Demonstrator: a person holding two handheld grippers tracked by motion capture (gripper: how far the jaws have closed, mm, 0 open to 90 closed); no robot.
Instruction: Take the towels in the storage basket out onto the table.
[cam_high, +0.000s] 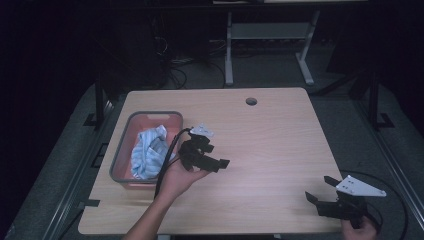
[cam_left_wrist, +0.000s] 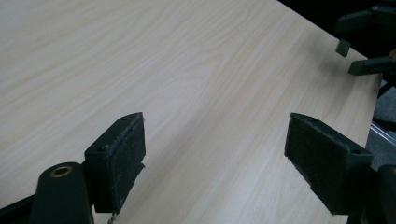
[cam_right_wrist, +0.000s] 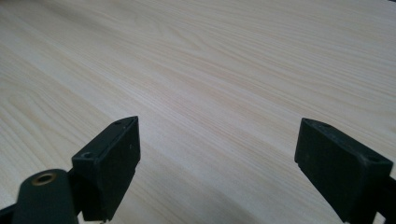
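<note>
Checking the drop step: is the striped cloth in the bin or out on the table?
In. The striped cloth lies crumpled inside the grey bin, below its rim; both the left gripper and right gripper are open, empty.

A pale wooden table (cam_high: 280, 145) carries a grey bin (cam_high: 122, 150) at its left side, cloth (cam_high: 149, 150) inside.

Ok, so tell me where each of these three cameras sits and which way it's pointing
High view: above the person's side, looking forward and down on the light wooden table, the grey-rimmed pink bin with a blue striped cloth, both forearms and tools.
Left gripper view: rides the left tool, looking along its open jaws across the tabletop toward the right tool.
Right gripper view: rides the right tool, looking along its open jaws over bare tabletop.
Shared: both gripper views show the same wood surface.
</note>
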